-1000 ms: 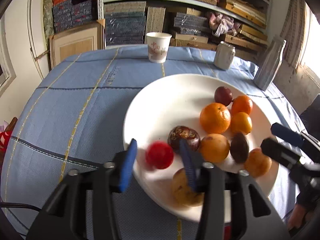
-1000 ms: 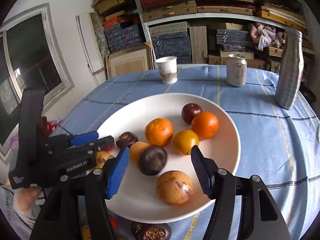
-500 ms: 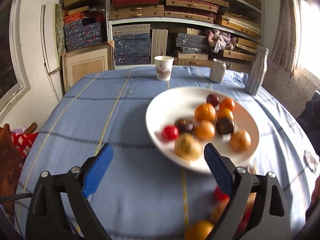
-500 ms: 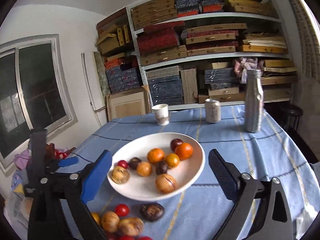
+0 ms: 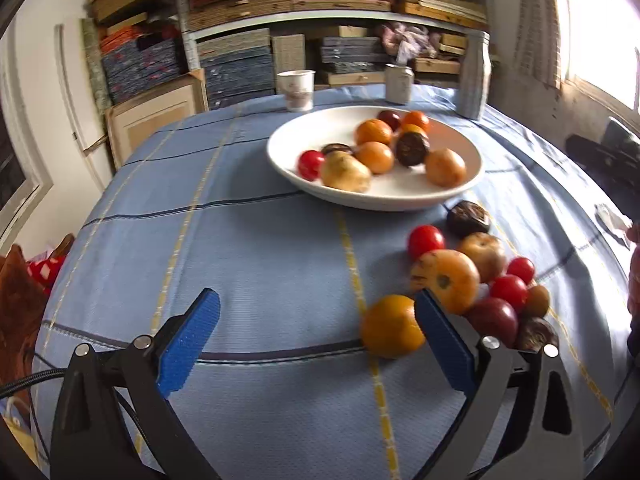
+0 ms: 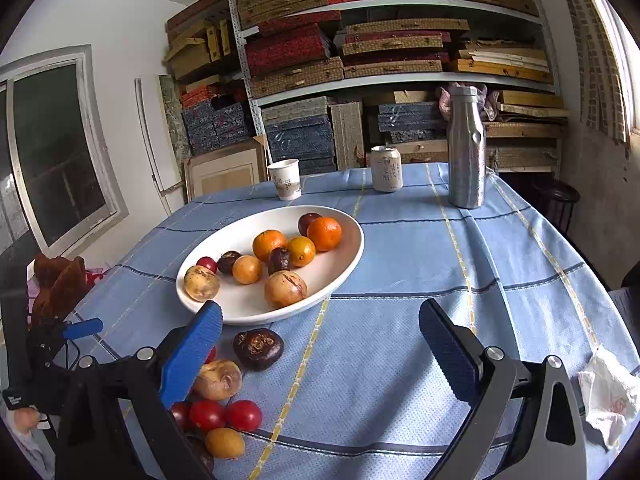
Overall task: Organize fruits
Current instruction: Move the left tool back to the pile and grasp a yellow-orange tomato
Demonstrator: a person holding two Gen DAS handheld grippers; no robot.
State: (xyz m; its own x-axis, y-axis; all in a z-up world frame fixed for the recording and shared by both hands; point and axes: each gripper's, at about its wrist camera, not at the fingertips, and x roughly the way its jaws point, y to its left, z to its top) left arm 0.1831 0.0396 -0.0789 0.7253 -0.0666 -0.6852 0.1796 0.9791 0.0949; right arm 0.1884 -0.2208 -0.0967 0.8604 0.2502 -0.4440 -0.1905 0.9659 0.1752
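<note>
A white plate [image 5: 280,160] holds several fruits: oranges, dark passion fruits, yellow-brown ones and a red tomato [image 5: 310,164]. In front of it on the blue cloth lies a loose pile of fruit [image 5: 460,276]. My left gripper [image 5: 316,300] hovers low over the cloth with its jaws opening. An orange fruit [image 5: 392,326] sits just inside its right finger, and the pads do not press on it. My right gripper [image 6: 320,312] is open with nothing in it, near the plate [image 6: 352,248]. A dark passion fruit [image 6: 258,348] and cherry tomatoes [image 6: 224,414] lie by its left finger.
A paper cup [image 5: 296,88], a drink can [image 5: 398,82] and a steel bottle [image 6: 466,148] stand behind the plate. A crumpled tissue [image 6: 604,404] lies at the cloth's right edge. Stacked shelves fill the back wall.
Both grippers have drawn back from the plate and opened wide. The red tomato and the dark fruit they were around stay in the plate. The loose pile has come into view.
</note>
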